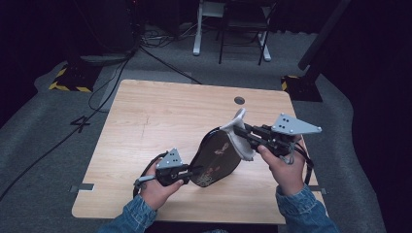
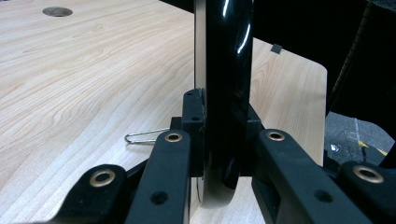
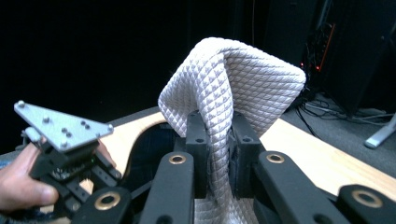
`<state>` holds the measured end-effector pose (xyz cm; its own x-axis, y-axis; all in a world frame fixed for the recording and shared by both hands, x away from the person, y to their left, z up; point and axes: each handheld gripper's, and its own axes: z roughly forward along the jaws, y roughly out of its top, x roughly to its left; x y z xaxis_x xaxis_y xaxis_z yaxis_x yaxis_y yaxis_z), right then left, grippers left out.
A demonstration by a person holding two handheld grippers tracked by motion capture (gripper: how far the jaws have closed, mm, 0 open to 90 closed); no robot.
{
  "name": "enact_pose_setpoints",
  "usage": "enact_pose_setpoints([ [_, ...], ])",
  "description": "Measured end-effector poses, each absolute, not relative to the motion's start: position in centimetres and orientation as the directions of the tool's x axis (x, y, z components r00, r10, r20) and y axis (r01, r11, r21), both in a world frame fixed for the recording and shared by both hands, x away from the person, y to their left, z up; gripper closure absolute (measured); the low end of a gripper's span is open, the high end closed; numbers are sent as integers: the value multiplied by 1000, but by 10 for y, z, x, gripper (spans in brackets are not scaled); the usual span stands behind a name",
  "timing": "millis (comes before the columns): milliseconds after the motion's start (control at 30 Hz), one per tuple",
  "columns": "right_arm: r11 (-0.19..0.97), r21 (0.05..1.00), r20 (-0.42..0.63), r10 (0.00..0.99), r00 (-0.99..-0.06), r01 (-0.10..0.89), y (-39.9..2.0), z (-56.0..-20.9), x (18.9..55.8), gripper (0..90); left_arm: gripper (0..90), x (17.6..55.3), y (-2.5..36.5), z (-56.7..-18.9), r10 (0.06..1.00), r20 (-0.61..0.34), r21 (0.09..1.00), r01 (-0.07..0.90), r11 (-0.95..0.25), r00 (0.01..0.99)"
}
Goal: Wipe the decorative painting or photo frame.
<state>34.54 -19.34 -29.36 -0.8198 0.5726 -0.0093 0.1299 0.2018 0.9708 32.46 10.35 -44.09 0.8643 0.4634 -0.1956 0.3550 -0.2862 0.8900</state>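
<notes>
A dark oval tray (image 1: 216, 155) with a small flower pattern stands tilted on its edge on the wooden table (image 1: 145, 116). My left gripper (image 1: 197, 171) is shut on its lower rim. In the left gripper view the tray (image 2: 229, 56) shows edge-on, black and glossy, clamped between the jaws of the left gripper (image 2: 223, 116). A pale quilted cloth (image 1: 241, 141) drapes over the tray's upper right edge. My right gripper (image 1: 238, 130) is shut on a fold of it, raised above the table. In the right gripper view the cloth (image 3: 243, 79) bunches up between the jaws of the right gripper (image 3: 219, 135).
A round cable hole (image 1: 239, 100) lies near the table's far edge. A thin wire clip (image 2: 144, 136) lies on the wood just left of the left jaws. The other hand (image 3: 18, 191) shows at the left of the right gripper view. Chair legs (image 1: 243, 29) and cables stand beyond the table.
</notes>
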Motion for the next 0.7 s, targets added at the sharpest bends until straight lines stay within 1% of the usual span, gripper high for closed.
enact_pose_setpoints([
  [133,181,976,-1,571,-821,124,-183,-292,352,813,801,324,103,-441,464,-192,890,353,-288,865],
  [267,151,982,12,541,-841,111,-169,-289,355,811,801,324,103,-441,462,-195,890,354,-288,865],
  [433,161,982,-1,530,-848,100,-157,-292,356,807,801,324,103,-441,461,-194,889,355,-291,866],
  [533,194,977,-29,530,-848,88,-149,-296,358,806,801,325,103,-441,460,-194,888,354,-292,866],
  [700,217,974,-62,548,-834,71,-145,-299,362,806,801,325,103,-441,460,-193,889,353,-292,867],
])
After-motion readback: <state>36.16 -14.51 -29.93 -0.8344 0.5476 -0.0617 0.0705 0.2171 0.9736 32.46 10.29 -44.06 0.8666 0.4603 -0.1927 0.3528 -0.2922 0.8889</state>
